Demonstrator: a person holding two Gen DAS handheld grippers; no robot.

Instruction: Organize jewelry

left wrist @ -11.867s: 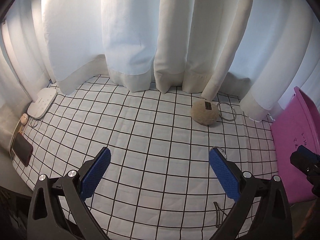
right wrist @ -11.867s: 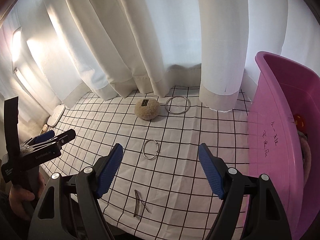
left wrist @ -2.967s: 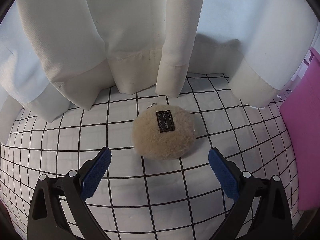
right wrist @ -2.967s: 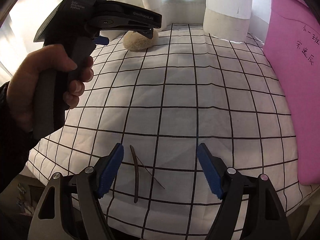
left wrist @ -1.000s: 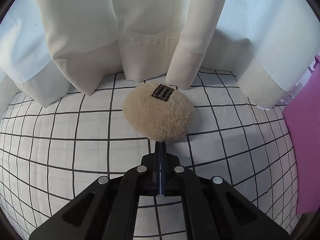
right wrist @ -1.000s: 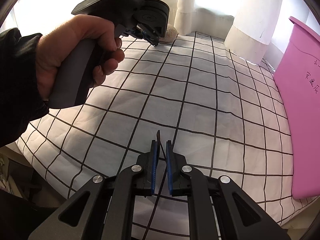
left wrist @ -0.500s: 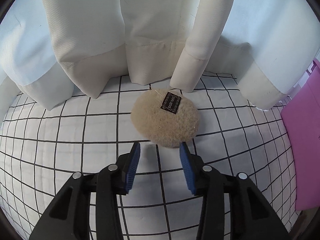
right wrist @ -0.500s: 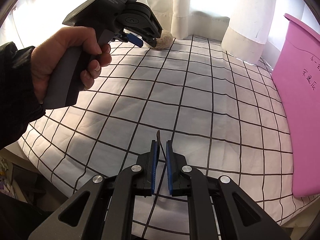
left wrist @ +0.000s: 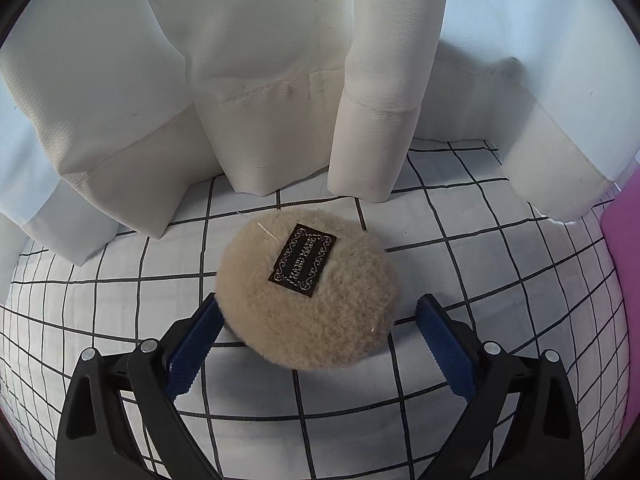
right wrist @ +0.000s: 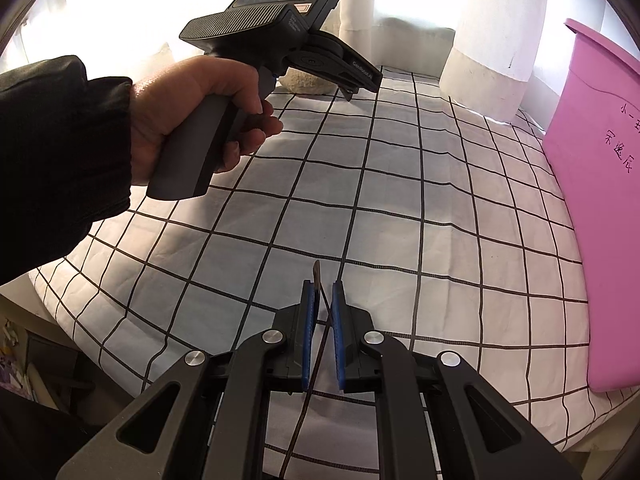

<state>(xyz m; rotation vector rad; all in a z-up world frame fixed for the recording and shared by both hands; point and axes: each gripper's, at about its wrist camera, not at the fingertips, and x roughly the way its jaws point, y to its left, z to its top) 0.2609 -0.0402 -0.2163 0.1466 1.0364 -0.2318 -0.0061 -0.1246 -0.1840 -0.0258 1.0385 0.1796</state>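
Observation:
A round beige fluffy pouch with a dark label lies on the checked cloth near the curtain. My left gripper is open, its blue pads on either side of the pouch's near half. The pouch also shows in the right wrist view, partly hidden behind the left gripper's body. My right gripper is shut on a thin dark hair clip, whose tip sticks out past the pads just above the cloth.
White curtains hang right behind the pouch. A pink bin stands at the right edge of the table. The person's left hand holds the left gripper over the far left of the cloth.
My left gripper has opened wider and moved forward so its pads flank the pouch. My right gripper stays shut on the hair clip, barely moved.

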